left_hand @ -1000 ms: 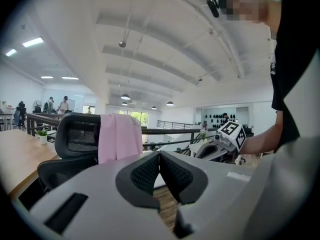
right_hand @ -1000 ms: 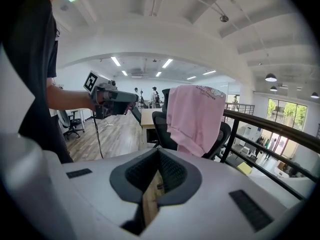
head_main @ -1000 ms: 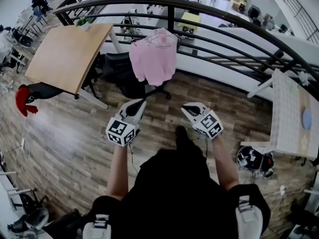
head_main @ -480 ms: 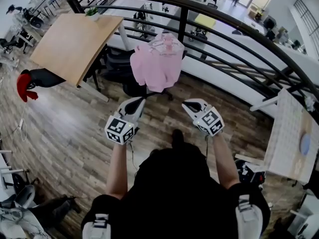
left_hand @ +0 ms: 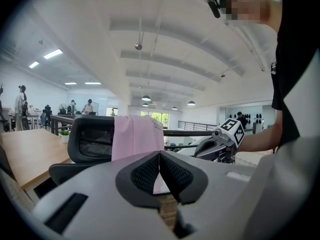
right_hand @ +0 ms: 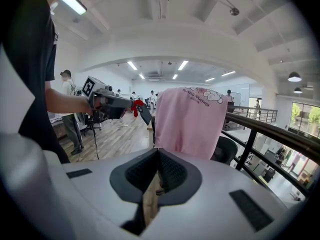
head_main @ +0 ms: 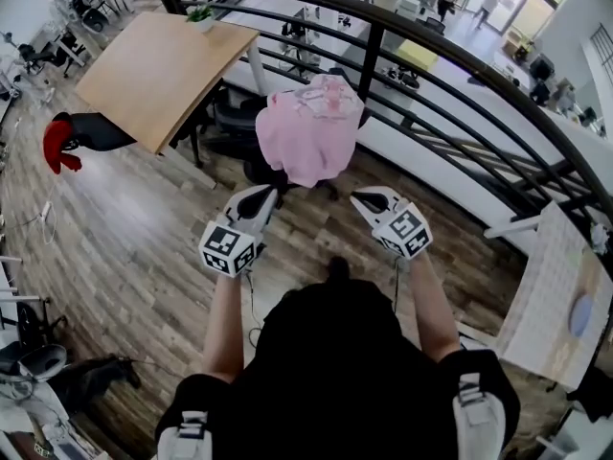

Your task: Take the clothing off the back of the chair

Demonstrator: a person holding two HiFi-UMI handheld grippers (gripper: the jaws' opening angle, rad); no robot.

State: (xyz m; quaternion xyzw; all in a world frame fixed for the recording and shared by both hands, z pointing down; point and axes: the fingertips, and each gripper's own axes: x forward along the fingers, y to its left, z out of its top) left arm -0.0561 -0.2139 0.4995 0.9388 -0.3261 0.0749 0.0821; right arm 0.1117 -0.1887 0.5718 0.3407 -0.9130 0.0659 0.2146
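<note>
A pink shirt (head_main: 308,130) hangs over the back of a black office chair (head_main: 230,127), just ahead of both grippers. The same pink shirt (left_hand: 135,138) drapes the chair's mesh back (left_hand: 91,139) in the left gripper view, and the pink shirt (right_hand: 191,121) fills the middle of the right gripper view. My left gripper (head_main: 264,196) is shut and empty, a short way before the shirt's lower left. My right gripper (head_main: 362,197) is shut and empty, a short way before its lower right. Neither touches the cloth.
A wooden desk (head_main: 158,73) stands to the left of the chair. A dark curved railing (head_main: 412,60) runs right behind it, with a drop to a lower floor beyond. A white table (head_main: 556,286) is at the right. A red and black object (head_main: 72,140) lies on the plank floor at left.
The person has stepped toward the chair with both grippers held out, so the pink shirt now sits closer to the fingertips. Both grippers stayed shut.
</note>
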